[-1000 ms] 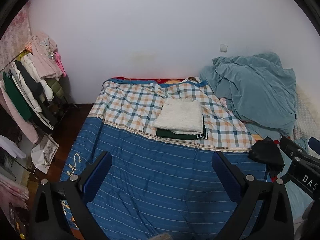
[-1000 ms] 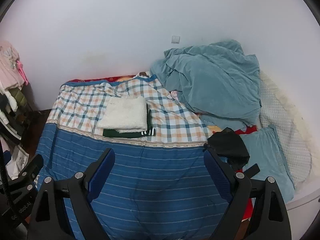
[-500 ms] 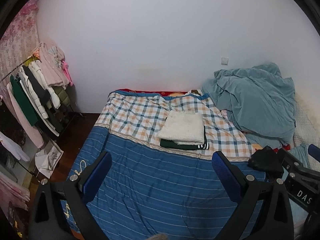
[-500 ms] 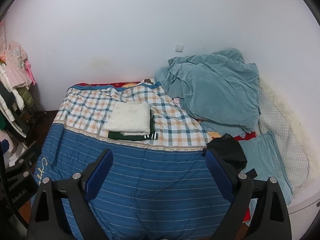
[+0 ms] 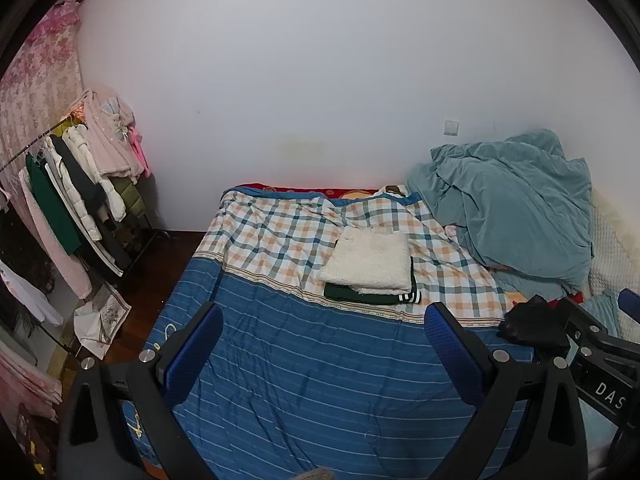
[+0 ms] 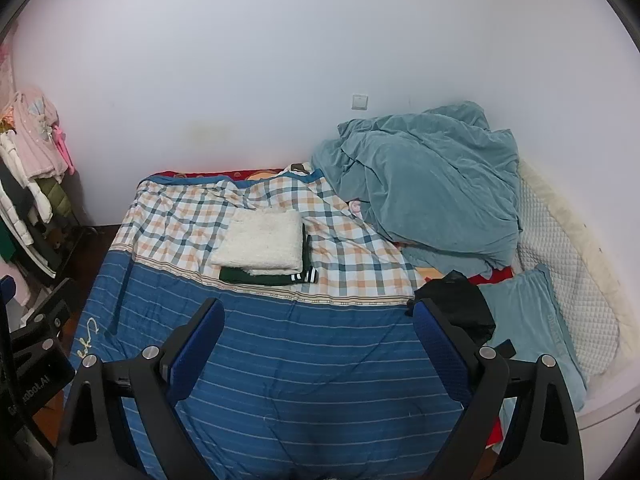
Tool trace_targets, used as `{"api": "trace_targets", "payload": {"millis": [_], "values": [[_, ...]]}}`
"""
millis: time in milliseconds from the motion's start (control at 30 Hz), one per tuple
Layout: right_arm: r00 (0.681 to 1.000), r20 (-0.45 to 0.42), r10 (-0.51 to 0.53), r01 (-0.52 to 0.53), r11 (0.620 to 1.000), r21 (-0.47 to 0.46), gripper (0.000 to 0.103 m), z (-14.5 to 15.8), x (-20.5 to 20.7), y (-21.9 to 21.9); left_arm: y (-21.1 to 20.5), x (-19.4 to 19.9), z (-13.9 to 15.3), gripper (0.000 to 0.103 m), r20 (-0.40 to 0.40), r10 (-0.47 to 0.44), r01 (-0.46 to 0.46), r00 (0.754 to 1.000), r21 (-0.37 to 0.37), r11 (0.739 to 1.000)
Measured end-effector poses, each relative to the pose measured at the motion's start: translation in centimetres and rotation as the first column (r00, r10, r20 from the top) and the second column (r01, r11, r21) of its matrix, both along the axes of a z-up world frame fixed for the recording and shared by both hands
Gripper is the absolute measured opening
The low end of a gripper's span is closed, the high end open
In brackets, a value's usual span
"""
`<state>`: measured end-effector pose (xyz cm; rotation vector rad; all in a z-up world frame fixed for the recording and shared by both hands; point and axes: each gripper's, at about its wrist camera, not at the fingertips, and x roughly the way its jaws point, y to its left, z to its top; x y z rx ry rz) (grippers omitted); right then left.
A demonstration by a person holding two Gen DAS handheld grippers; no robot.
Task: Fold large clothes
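A folded white fluffy garment (image 5: 370,260) (image 6: 262,246) lies on top of a folded dark green garment (image 5: 372,298) (image 6: 266,277) with a striped cuff, on the checked part of the bed cover. A crumpled black garment (image 5: 532,326) (image 6: 460,310) lies at the bed's right side. My left gripper (image 5: 324,350) is open and empty, held above the blue striped cover (image 5: 320,380). My right gripper (image 6: 318,338) is open and empty above the same cover (image 6: 304,360). Each gripper's body shows at the edge of the other's view.
A teal blanket (image 5: 516,208) (image 6: 432,192) is heaped at the back right of the bed, with a teal pillow (image 6: 532,320) and a white quilted pad (image 6: 568,272) beside it. A rack of hanging clothes (image 5: 76,200) stands left over dark floor. A white wall is behind.
Both grippers have drawn back and risen, so the bed looks smaller and lower in both views. The clothes have not moved. Both grippers stay open.
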<state>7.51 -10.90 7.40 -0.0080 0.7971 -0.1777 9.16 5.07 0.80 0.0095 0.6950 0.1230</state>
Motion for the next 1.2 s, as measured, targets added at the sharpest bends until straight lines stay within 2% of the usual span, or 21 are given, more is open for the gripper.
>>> {"api": "trace_targets", "payload": {"millis": [333,1200], "values": [[1.000,-0.002,0.003,-0.003,1.000,0.006,0.097,0.1,-0.1,-0.2,0.1,-0.5,0.0,0.103,-0.012,-0.007,0.007,1.000,-0.013,1.000],[1.000,0.008,0.007,-0.007,1.000,0.013,0.097,0.7,-0.6,0.3,-0.3,-1.0,1.2,0.103,0.014,-0.004,0.004,1.000,-0.020,1.000]]}}
